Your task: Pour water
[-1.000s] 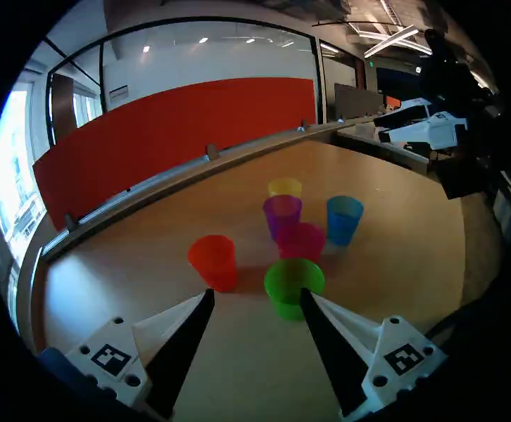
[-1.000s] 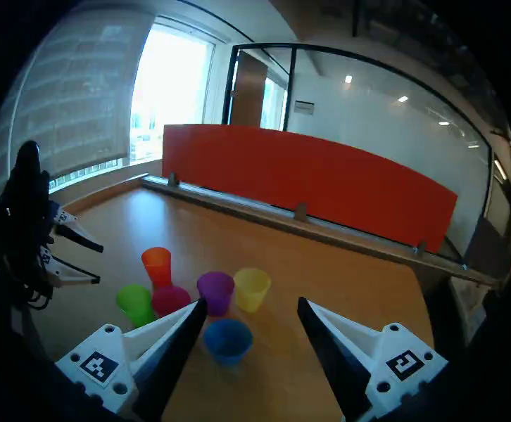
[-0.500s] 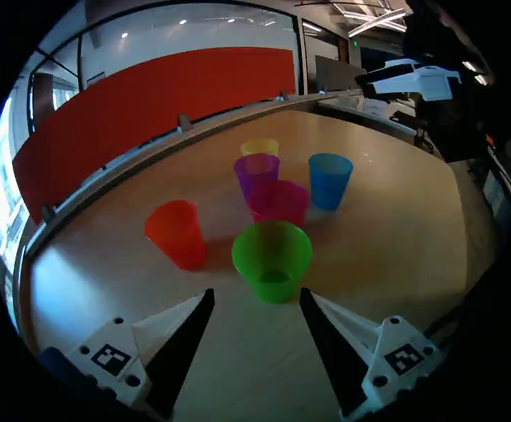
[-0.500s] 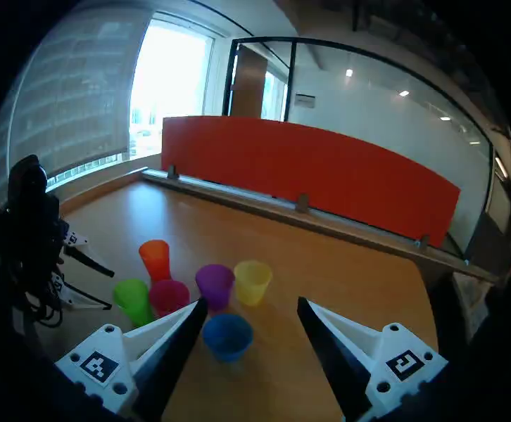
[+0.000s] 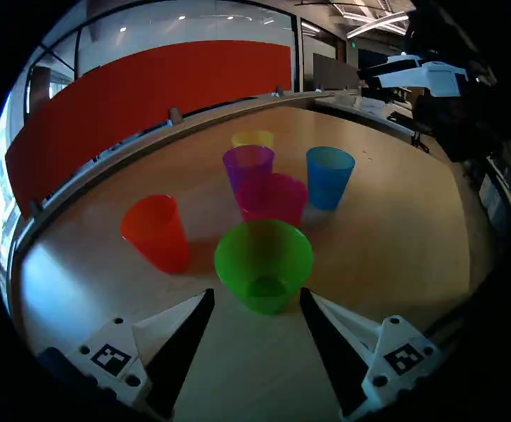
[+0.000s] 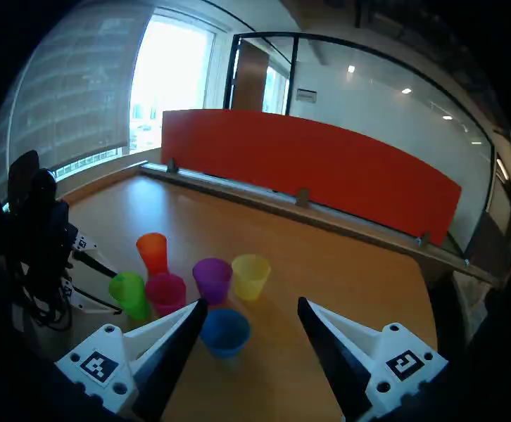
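Cups of translucent plastic cluster on a wooden tabletop (image 5: pixel 396 239). The green plastic cup (image 5: pixel 263 264) stands just ahead of the left gripper (image 5: pixel 255 292), whose fingers are spread apart. Behind the green cup sit a magenta cup (image 5: pixel 273 198), a purple cup (image 5: pixel 248 165) and a yellow cup (image 5: pixel 253 138), with an orange-red cup (image 5: pixel 155 232) to its left. Beyond it, a blue cup (image 6: pixel 224 332) lies before the right gripper (image 6: pixel 250 302), likewise spread.

No writing is legible; the small wall sign (image 6: pixel 305 96) is too blurred to read.

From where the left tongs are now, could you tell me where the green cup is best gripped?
I'd grip the green cup across its side wall near mid-height, from the near side, where the open left tongs face it. It stands upright, and the pink cup crowds its far side.
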